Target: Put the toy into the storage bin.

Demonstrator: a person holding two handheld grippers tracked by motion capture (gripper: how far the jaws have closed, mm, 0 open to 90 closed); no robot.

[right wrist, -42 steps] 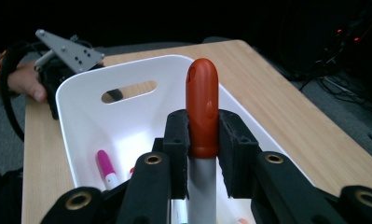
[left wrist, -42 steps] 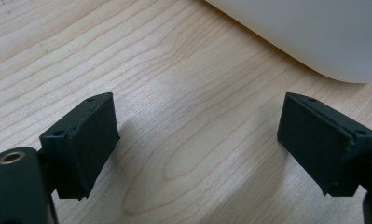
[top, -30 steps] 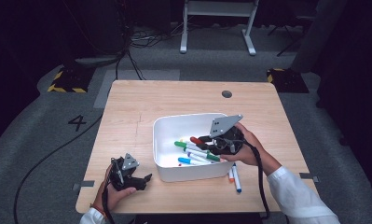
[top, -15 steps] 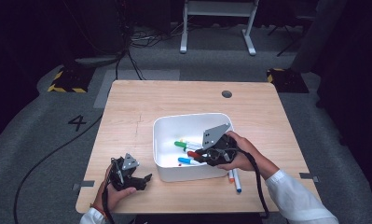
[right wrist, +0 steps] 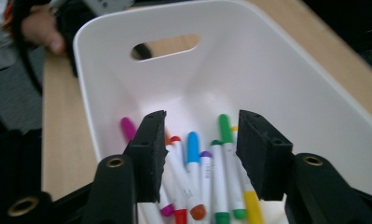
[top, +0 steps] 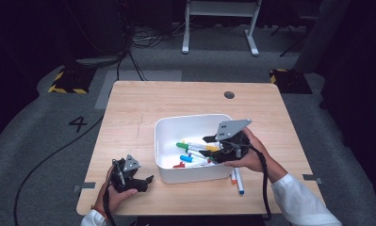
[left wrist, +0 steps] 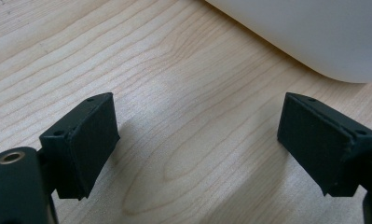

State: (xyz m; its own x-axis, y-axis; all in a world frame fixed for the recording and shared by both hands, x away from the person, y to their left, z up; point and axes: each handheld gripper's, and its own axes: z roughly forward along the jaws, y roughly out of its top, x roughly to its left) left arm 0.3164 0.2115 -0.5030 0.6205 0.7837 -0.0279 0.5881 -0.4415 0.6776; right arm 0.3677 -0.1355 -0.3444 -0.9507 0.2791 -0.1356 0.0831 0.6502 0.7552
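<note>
Two grippers were in play. Your left gripper (top: 137, 179) rested idle on the table (top: 129, 117), jaws wide apart and empty, just beside the white bin (top: 190, 123). Your right gripper (top: 213, 149) hung over the markers (right wrist: 207, 172) in the bin, jaws just opened with nothing between them. Lift straight clear of the rim. Two more markers (top: 236, 178) lay outside near the bin's right wall.

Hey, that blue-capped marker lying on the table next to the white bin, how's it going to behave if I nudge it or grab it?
The blue-capped marker looks like a slim round barrel lying flat, so a nudge would probably roll it. It seems stiff and light. Its smooth plastic might slip between pads unless gripped across the middle.
</note>
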